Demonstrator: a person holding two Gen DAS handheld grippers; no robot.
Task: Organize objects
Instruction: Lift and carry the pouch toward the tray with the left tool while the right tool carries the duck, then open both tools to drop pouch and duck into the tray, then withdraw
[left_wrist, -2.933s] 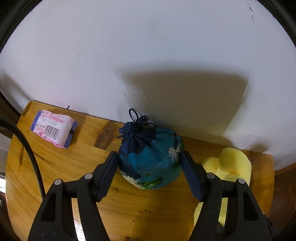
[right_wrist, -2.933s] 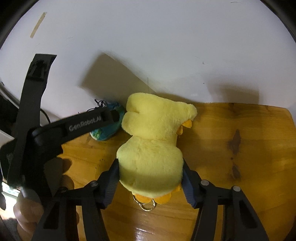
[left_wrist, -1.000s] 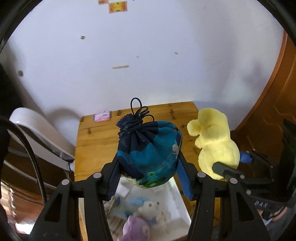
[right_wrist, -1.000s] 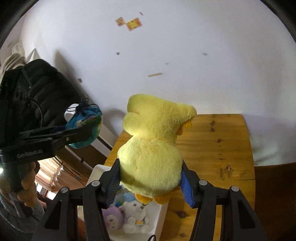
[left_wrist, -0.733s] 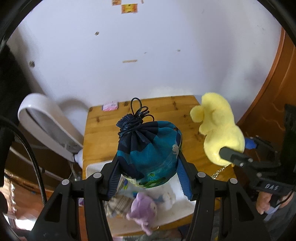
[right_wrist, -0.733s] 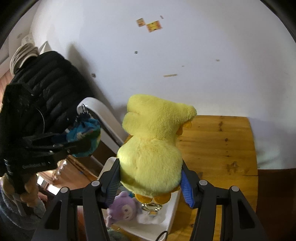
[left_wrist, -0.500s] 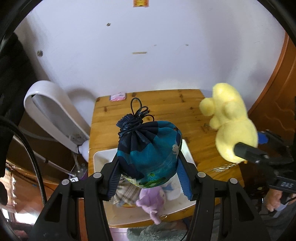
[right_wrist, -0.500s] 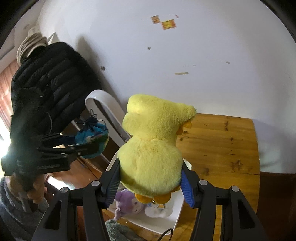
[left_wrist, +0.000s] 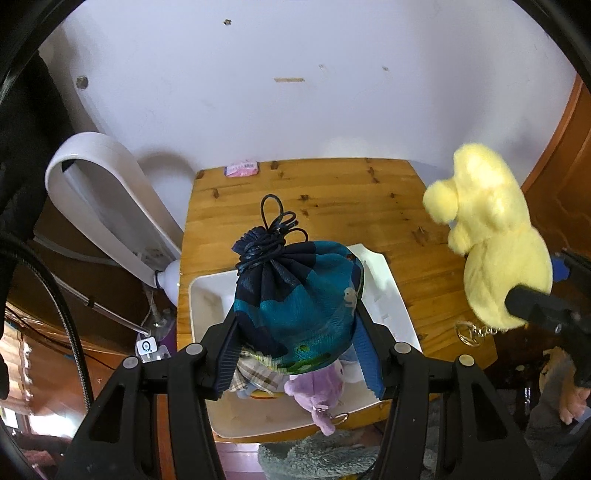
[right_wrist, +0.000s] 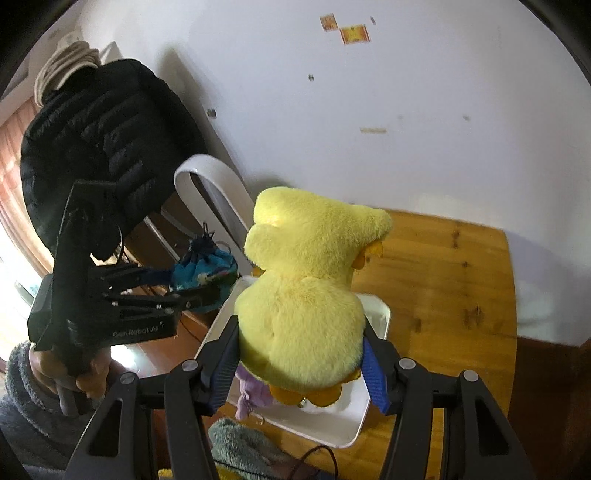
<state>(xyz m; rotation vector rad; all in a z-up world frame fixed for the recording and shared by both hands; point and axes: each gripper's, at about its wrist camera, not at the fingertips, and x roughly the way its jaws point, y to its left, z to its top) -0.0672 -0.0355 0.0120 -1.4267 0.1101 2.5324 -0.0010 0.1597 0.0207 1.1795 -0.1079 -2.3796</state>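
The blue-and-teal drawstring fabric pouch, gathered at its neck with a knotted dark cord, sits clamped between the blue pads of the left gripper, whose jaws stand partly closed against its sides. It hangs in the air over the white rectangular plastic tray at the near edge of the wooden table. The fluffy yellow plush duck, with orange beak and feet, is squeezed at its body by the right gripper, jaws likewise about half open around it, above the same tray.

The left wrist view looks down into the tray — a small purple plush toy lies there with a piece of checked fabric — and shows a pink packet at the far edge of the table by the wall, plus a metal key ring dangling under the duck. The right wrist view shows instead the person's hand in a grey fleecy sleeve, gripping the left gripper's handle, a black padded jacket hanging behind, and a white curved appliance beside the table.

Both grippers point steeply downward — the left one at the tray's left side, the right one over its near end.
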